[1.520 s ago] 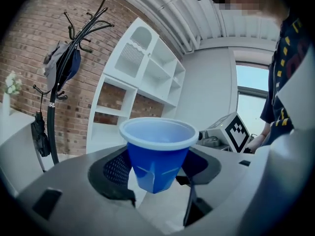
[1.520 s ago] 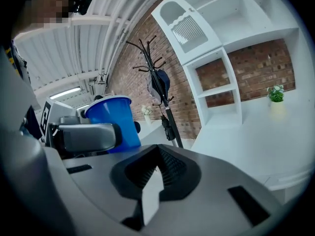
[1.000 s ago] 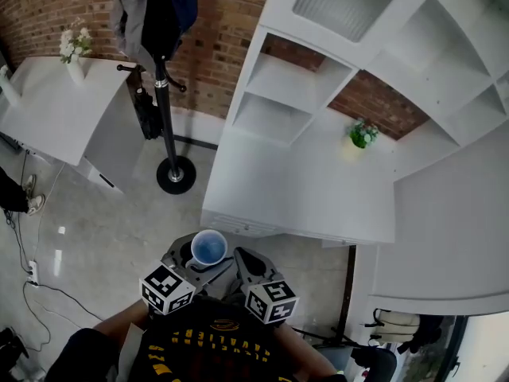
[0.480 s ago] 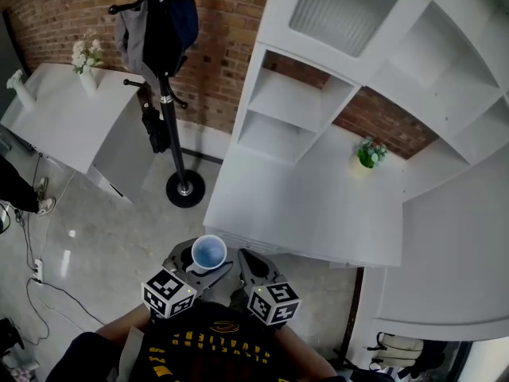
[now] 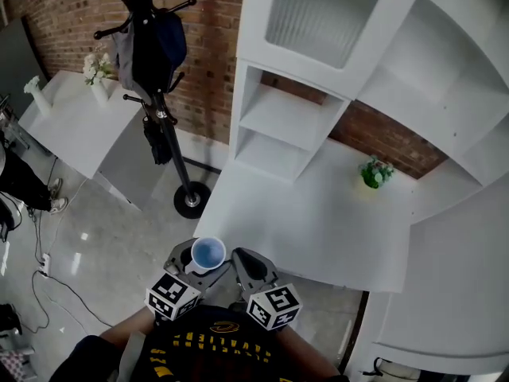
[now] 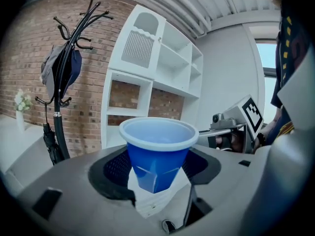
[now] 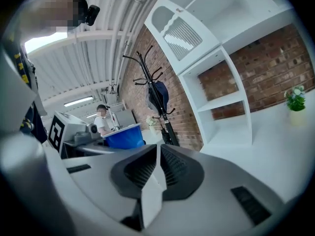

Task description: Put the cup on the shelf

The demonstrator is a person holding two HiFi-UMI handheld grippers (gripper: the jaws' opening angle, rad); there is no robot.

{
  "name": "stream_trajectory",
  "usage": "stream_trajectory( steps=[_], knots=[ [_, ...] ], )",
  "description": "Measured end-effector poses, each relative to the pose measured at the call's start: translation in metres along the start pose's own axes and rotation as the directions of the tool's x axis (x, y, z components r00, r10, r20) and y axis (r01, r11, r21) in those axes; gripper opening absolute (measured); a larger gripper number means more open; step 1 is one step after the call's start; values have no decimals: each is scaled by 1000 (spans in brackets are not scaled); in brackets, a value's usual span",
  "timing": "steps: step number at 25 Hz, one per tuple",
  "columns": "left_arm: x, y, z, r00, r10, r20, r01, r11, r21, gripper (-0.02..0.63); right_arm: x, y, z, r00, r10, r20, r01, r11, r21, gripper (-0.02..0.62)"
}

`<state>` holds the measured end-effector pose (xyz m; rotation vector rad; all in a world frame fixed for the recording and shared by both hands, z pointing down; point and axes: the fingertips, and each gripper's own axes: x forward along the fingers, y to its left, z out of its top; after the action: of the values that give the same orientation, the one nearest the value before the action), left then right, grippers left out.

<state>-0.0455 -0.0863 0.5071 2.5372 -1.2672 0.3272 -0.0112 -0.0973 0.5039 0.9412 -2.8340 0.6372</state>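
Observation:
A blue plastic cup (image 5: 207, 254) with a white rim stands upright between the jaws of my left gripper (image 5: 193, 263), which is shut on its lower half. The left gripper view shows the cup (image 6: 157, 151) pinched just above the left gripper's tips (image 6: 156, 176). It is level with the front edge of the white desk (image 5: 318, 213). The white shelf unit (image 5: 290, 122) with open compartments rises behind the desk. Just right of the cup, my right gripper (image 5: 242, 265) is shut and empty; in its own view the right gripper (image 7: 158, 168) has its pads together.
A black coat stand (image 5: 159, 94) with a bag hangs left of the shelf unit. A small potted plant (image 5: 375, 172) sits on the desk at the back. A white table (image 5: 71, 122) with a flower vase is far left. Cables lie on the floor.
Both grippers have moved forward to the desk's front edge, and the shelf unit now fills more of the view. The cup has stayed upright in the left gripper.

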Motion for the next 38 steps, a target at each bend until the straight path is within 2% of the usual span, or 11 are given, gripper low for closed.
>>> stream_trajectory(
  steps=[4,7,8,11,13,15,21,26,32,38],
  knots=[
    [24,-5,14,1000,26,15,-25,998,-59,296,-9,-25,7,999,39,-5,-39,999,-1,20],
    [37,-2,34,997,52,60,-44,991,-123,296,-15,-34,11,996,91,-9,-92,995,-40,63],
    [41,-2,41,995,61,74,-51,990,-133,296,-16,-33,11,993,119,-19,-120,990,-72,96],
    [53,-9,56,993,77,89,-66,990,-128,296,-17,-21,7,977,204,-69,-213,961,-178,187],
    [60,-15,58,993,86,83,-75,989,-125,296,-19,-15,8,968,237,-85,-250,943,-220,206],
    [65,-19,57,993,93,71,-83,988,-132,296,-20,-17,9,965,247,-84,-260,939,-226,206],
    [76,-19,50,996,84,15,-82,991,-110,296,-13,-37,0,973,211,-90,-224,958,-181,206],
    [89,11,50,998,64,9,-62,992,-108,296,9,-49,-3,974,190,-121,-208,966,-156,206],
    [104,62,82,999,17,49,-14,998,-54,296,30,-89,28,997,23,-76,-32,992,-121,204],
    [127,115,108,997,1,79,0,1000,-17,296,35,-124,43,992,-119,-51,115,990,-76,204]
  ],
)
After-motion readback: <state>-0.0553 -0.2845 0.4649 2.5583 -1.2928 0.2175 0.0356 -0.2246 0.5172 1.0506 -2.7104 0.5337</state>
